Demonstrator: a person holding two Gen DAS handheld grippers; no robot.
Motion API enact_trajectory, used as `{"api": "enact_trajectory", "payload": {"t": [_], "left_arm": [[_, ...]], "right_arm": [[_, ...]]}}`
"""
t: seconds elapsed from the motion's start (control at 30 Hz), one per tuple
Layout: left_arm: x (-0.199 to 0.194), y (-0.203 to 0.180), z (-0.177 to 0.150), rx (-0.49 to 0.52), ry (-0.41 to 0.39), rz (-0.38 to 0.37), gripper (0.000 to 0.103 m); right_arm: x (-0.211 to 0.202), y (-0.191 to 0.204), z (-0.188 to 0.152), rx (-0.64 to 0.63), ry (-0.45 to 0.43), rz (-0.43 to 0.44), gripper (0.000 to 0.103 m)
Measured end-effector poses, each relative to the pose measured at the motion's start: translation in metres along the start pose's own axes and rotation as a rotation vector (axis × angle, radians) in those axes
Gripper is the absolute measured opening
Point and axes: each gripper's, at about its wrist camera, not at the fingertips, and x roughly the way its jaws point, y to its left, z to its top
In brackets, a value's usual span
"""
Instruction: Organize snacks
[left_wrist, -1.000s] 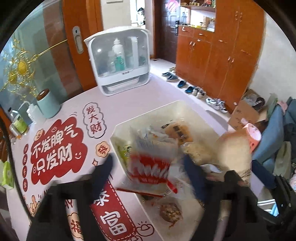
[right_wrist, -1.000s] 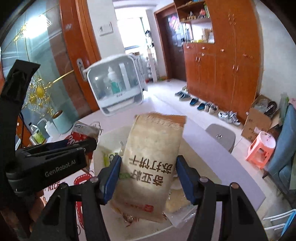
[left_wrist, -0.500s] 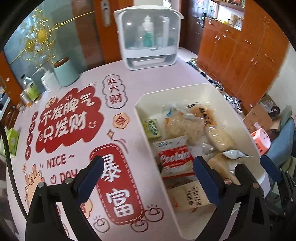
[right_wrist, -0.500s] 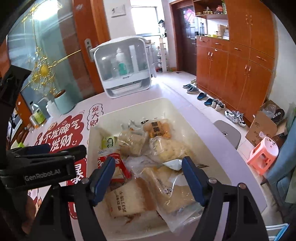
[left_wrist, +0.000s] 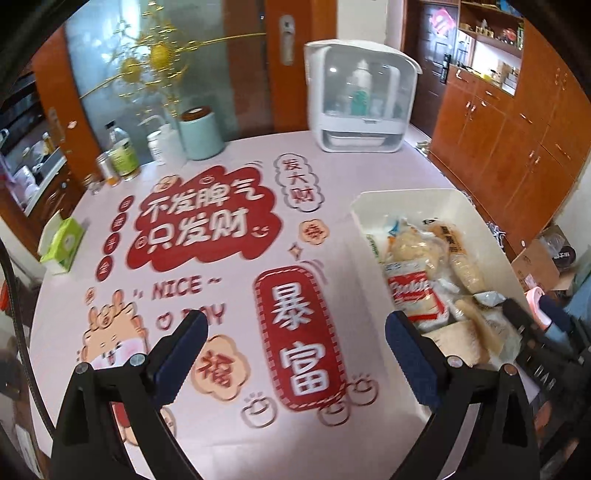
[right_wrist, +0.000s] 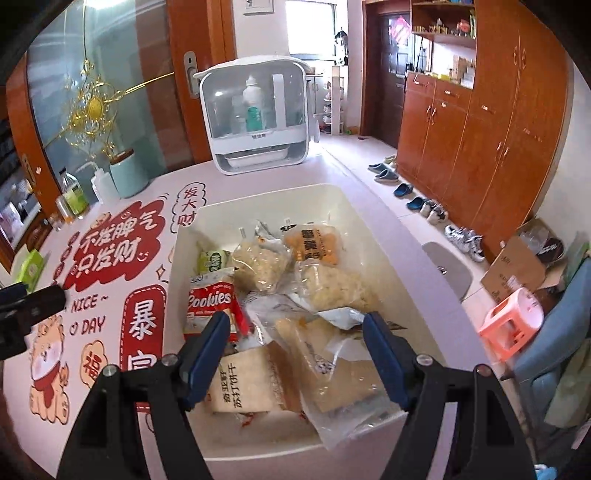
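Observation:
A cream bin (right_wrist: 258, 195) (left_wrist: 406, 194) on the pink table holds several snack packs. Among them are a red Cookies pack (right_wrist: 210, 301) (left_wrist: 412, 291), a beige cracker pack (right_wrist: 243, 384) near the front and an orange pack (right_wrist: 314, 242) at the back. My right gripper (right_wrist: 295, 354) is open and empty above the bin's near end. My left gripper (left_wrist: 295, 350) is open and empty over the printed tablecloth (left_wrist: 207, 221), left of the bin. The right gripper's finger also shows at the right edge of the left wrist view (left_wrist: 532, 332).
A white cabinet with bottles (right_wrist: 255, 118) stands at the table's back. A teal canister (left_wrist: 201, 133), bottles (left_wrist: 123, 151) and a green tissue box (left_wrist: 62, 236) sit along the left rim. Beyond the table's right edge are a pink stool (right_wrist: 513, 321), shoes and wooden cupboards.
Both grippers let go of their packs into the bin a second ago and now stand open. The left gripper has swung left, away from the bin. The right gripper has dropped a little toward the bin.

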Motion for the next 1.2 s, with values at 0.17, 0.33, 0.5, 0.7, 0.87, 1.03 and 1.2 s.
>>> {"api": "enact_trajectory", "payload": {"t": [0.17,0.33,0.5,0.7,0.87,1.03,1.2], "left_arm": [[-0.019,0.028,-0.012,-0.018,0.010,0.009,0.096],[-0.048,0.054,-0.021,-0.033,-0.007,0.044,0.096],[-0.077,0.072,-0.030,-0.075,-0.045,0.082,0.096],[-0.106,0.067,-0.041,-0.120,-0.074,0.099,0.097],[-0.124,0.047,-0.052,-0.142,-0.099,0.104,0.100],[-0.132,0.031,-0.062,-0.155,-0.104,0.111,0.100],[-0.133,0.020,-0.070,-0.161,-0.091,0.121,0.100]], "right_arm": [[-0.021,0.016,0.000,-0.008,-0.010,-0.010,0.075],[-0.046,0.048,-0.002,-0.022,-0.014,0.034,0.075],[-0.067,0.077,-0.001,-0.068,-0.015,0.090,0.075],[-0.098,0.087,0.000,-0.100,-0.026,0.164,0.075],[-0.120,0.081,0.000,-0.135,-0.031,0.200,0.075],[-0.135,0.072,-0.005,-0.146,-0.029,0.245,0.075],[-0.140,0.064,-0.013,-0.166,-0.028,0.265,0.075]]}}
